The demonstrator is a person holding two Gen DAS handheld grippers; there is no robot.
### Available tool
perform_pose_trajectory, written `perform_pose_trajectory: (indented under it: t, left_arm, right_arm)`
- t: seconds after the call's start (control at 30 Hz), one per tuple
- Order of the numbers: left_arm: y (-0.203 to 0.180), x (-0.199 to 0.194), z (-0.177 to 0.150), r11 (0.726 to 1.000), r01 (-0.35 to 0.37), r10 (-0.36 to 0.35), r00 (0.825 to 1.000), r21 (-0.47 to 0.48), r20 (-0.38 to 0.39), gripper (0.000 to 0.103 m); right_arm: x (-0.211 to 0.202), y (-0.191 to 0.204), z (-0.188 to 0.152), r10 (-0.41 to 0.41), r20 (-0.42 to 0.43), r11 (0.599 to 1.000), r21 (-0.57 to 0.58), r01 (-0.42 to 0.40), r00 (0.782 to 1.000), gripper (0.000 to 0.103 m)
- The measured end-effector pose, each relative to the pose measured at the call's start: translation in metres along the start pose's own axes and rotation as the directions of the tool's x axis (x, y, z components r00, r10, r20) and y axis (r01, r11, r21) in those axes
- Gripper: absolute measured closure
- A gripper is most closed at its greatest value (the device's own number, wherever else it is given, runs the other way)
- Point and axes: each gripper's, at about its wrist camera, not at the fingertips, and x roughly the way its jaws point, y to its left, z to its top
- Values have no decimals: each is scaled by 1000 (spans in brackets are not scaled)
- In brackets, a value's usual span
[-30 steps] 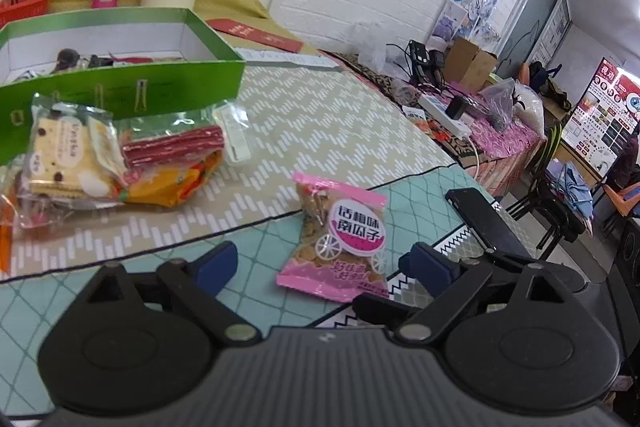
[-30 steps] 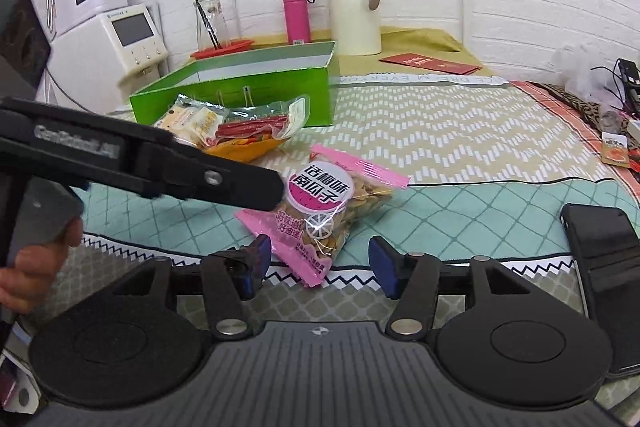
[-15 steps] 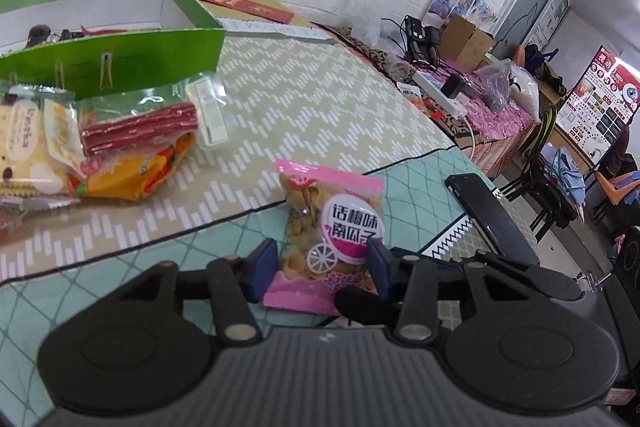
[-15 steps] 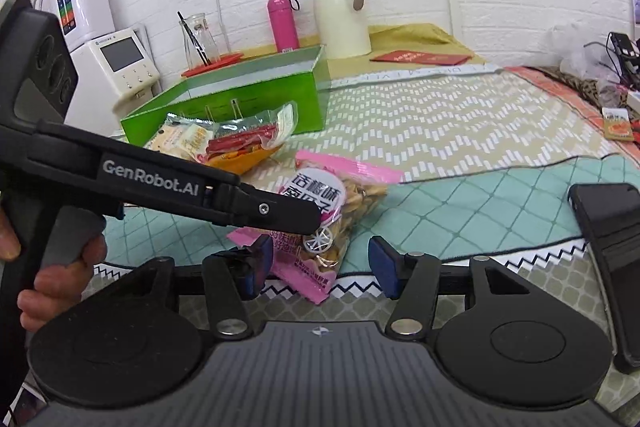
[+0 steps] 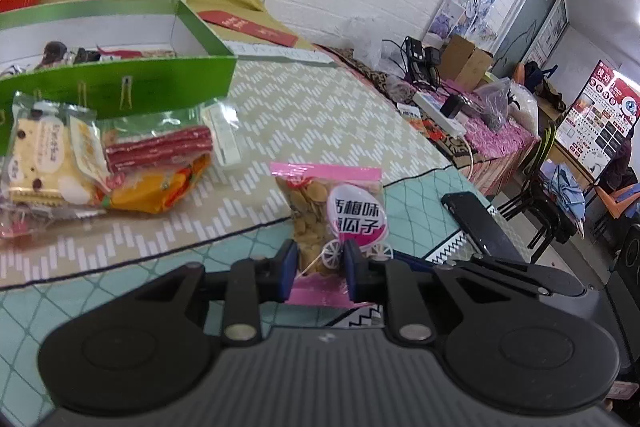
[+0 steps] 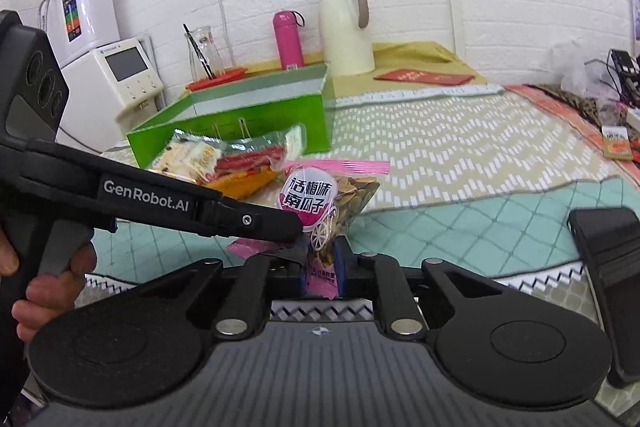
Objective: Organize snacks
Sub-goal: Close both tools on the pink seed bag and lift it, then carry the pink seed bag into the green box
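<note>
A pink pumpkin-seed packet (image 5: 336, 215) with a white label stands lifted off the teal mat. My left gripper (image 5: 318, 269) is shut on its lower end. My right gripper (image 6: 322, 269) is shut on the same packet (image 6: 324, 203) from the other side; the left gripper's body crosses the right wrist view just left of it. A pile of snack packets (image 5: 100, 163) lies in front of the open green box (image 5: 120, 83), which holds a few small items. The pile (image 6: 232, 163) and the box (image 6: 248, 119) also show in the right wrist view.
A black phone (image 5: 476, 223) lies on the mat to the right; it also shows in the right wrist view (image 6: 608, 251). A pink bottle (image 6: 288, 41), a cream thermos jug (image 6: 346, 27) and a glass on a red tray (image 6: 206, 57) stand behind the box. A red envelope (image 6: 424, 78) lies further right.
Both grippers closed in on the pink packet and shut on it. The packet rose from lying flat to standing up between them.
</note>
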Motion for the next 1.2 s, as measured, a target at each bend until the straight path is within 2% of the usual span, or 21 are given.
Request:
perform_pose_trajectory:
  t: [0.3, 0.47, 0.67, 0.83, 1.2]
  left_arm:
    - [12, -36, 36, 999, -42, 45, 988, -20, 149, 86]
    - [28, -43, 61, 996, -78, 86, 979, -50, 187, 87]
    - [50, -30, 91, 991, -111, 123, 976, -77, 178, 88]
    - [71, -19, 110, 987, -109, 129, 977, -121, 171, 89]
    - [115, 24, 131, 973, -147, 165, 981, -176, 97, 90]
  right_arm:
    - [11, 18, 48, 75, 100, 995, -68, -68, 992, 78]
    - [31, 23, 74, 122, 133, 992, -52, -116, 984, 79]
    - [58, 25, 97, 134, 141, 991, -46, -128, 981, 79]
    - [81, 24, 112, 139, 138, 990, -57, -132, 981, 79]
    - [141, 12, 120, 153, 70, 988, -44, -150, 986, 79]
